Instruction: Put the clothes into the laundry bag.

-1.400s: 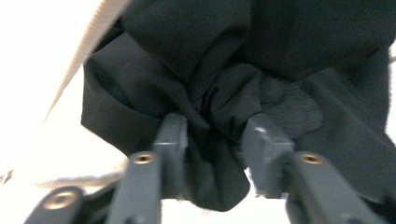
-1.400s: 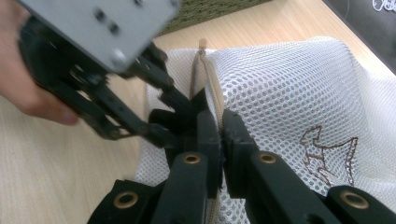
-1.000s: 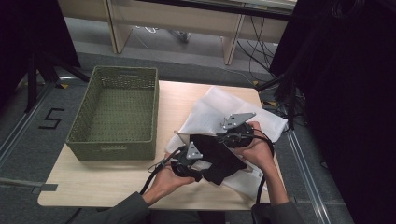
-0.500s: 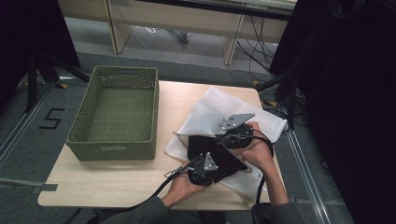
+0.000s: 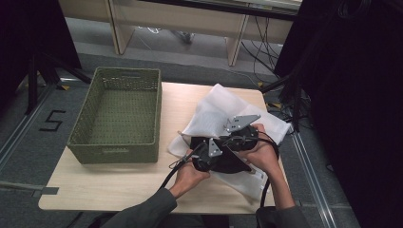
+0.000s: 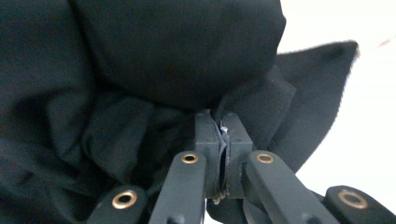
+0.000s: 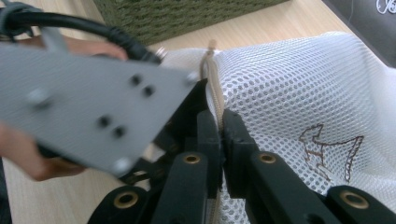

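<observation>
Lying on the right half of the bench (image 5: 119,190), a white mesh laundry bag (image 5: 216,111) is spreading out beside a green woven basket (image 5: 116,116), and a black garment (image 6: 140,70) is bunching up at the bag's near edge, between the person's two hands. The left hand-held gripper (image 6: 223,135) has just been closing its jaws and is now pinching a fold of the black garment, with a thin edge of fabric showing in the narrow slit between the pads. In the high view it is sitting low at the garment's left side (image 5: 205,153), just beside the right hand-held gripper (image 5: 240,137). The right hand-held gripper (image 7: 220,135) is clenching the zippered edge of the mesh laundry bag, the beige zipper tape (image 7: 211,70) running up from between its pads. An outlined animal figure (image 7: 329,151) is showing on the mesh.
</observation>
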The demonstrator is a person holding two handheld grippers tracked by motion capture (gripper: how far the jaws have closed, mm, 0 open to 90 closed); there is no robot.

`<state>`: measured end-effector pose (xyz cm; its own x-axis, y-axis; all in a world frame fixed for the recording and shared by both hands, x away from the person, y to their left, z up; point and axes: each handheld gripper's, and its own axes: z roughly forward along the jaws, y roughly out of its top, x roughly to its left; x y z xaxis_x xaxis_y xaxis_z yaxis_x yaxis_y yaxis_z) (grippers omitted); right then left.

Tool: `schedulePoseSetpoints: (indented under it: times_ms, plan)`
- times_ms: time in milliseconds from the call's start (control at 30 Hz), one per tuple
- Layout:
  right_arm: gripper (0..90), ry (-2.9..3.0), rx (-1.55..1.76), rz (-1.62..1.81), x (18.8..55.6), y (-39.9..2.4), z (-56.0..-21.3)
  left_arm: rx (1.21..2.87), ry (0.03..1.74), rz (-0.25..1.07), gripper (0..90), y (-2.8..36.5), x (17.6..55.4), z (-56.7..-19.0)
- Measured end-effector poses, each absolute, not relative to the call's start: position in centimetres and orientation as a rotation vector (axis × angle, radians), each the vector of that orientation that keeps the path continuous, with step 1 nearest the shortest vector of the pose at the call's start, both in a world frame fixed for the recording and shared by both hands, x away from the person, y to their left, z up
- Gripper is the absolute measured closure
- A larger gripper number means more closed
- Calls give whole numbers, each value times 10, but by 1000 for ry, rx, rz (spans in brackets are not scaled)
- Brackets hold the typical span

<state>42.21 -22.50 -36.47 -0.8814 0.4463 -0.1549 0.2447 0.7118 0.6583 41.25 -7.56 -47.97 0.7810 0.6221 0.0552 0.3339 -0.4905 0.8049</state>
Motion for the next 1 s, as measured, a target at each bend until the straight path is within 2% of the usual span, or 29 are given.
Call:
schedulePoseSetpoints:
  times_ms: [200,300,500,600,700,900,1000]
  plan:
    - [882,2610,569,957,423,-229,-365,2085,774,443,858,-73,422,-485]
    - [882,2621,582,949,423,-228,-368,2088,766,427,802,-73,418,-488]
    - [882,2623,560,946,423,-228,-370,2113,748,396,542,-60,404,-483]
    - [882,2630,559,949,422,-228,-371,2129,742,411,443,-49,395,-480]
    - [882,2631,556,941,421,-228,-371,2153,730,421,388,-39,387,-477]
    - [882,2635,543,939,416,-226,-370,2153,728,410,346,-23,377,-472]
    - [882,2636,553,940,412,-227,-369,2160,724,359,331,-25,375,-471]
